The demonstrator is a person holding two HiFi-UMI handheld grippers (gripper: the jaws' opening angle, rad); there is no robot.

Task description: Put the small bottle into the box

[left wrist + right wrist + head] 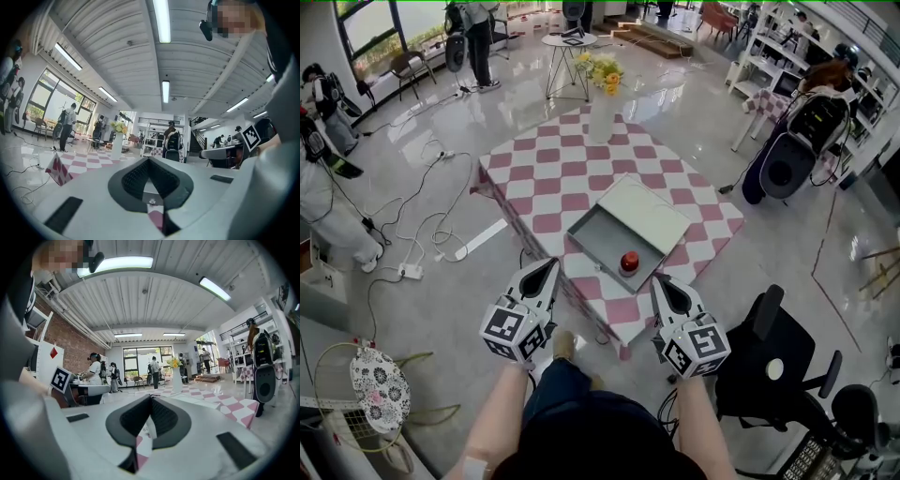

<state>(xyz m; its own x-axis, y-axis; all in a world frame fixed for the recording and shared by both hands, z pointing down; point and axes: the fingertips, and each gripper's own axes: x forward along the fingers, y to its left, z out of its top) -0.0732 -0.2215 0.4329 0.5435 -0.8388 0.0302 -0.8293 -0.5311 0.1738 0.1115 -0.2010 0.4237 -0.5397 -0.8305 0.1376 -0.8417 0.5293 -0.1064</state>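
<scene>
A small red bottle [629,261] lies inside the open grey box [605,239], near its front corner, on the pink-and-white checkered table [544,178]. The box's pale lid [645,214] lies open behind it. My left gripper [551,265] hangs at the table's near edge, left of the box, jaws together and empty. My right gripper [662,282] is just in front of the box, a short way from the bottle, also shut on nothing. In the gripper views the left gripper [149,161] and right gripper [150,399] point level over the table, tips closed.
A white vase of yellow flowers [602,108] stands at the table's far side. A black office chair [769,352] sits close on the right. Cables and a power strip [412,270] lie on the floor to the left. People stand at the far left and back.
</scene>
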